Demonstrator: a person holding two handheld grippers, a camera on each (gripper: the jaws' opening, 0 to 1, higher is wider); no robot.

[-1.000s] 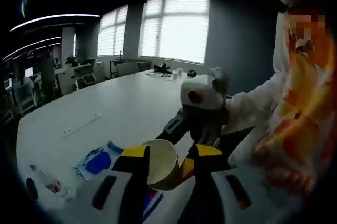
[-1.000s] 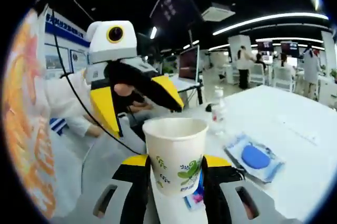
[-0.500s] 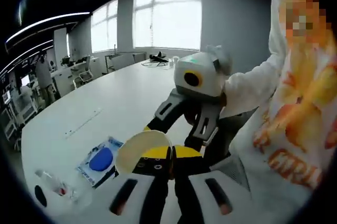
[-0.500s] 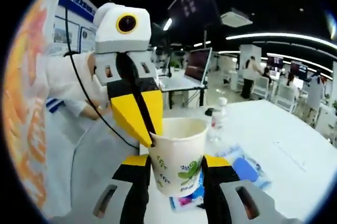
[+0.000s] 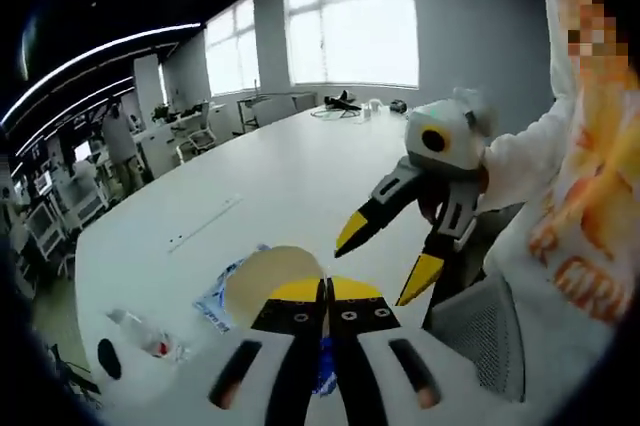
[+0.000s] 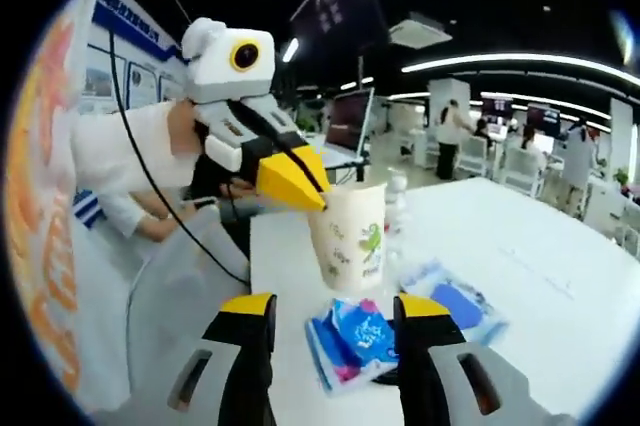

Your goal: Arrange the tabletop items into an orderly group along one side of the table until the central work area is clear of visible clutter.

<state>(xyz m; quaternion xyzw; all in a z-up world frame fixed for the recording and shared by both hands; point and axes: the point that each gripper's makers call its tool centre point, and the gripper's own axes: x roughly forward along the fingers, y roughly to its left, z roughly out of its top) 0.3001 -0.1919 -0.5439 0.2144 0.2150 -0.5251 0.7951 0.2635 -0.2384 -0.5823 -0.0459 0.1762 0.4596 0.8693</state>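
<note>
In the left gripper view, a small clear bottle (image 5: 145, 334) with a red label lies on its side at the left, low on the white counter (image 5: 270, 186). Next to it, a bit to the right, is a blue and white packet (image 5: 222, 294), partly hidden behind the paper cup (image 5: 268, 281). The left tool (image 5: 326, 291) has its two yellow tips pressed together on the rim of the cup, so it is pinching the cup's wall. Only the inside of the cup and its rim can be seen here. Further right, the right tool (image 5: 388, 251) hangs in the air with its two yellow tips spread wide and nothing between them. At the far right is a person in a white top (image 5: 585, 236) with orange print. In the right gripper view, the same top fills the left edge, and a sleeve (image 6: 115, 171) reaches toward the middle. The left tool (image 6: 300, 186) comes in from the left and grips the rim of the paper cup (image 6: 350, 236), which has green leaves printed on it. The cup is tipped a little, and it is not clear if its bottom touches the counter (image 6: 520, 276). Below the cup lies a blue and pink packet (image 6: 350, 338), between the two wide-apart jaws of the right tool (image 6: 335, 308), which holds nothing. Just right of that is a clear packet with a blue pad (image 6: 455, 304). A small bottle (image 6: 397, 208) stands behind the cup.
</note>
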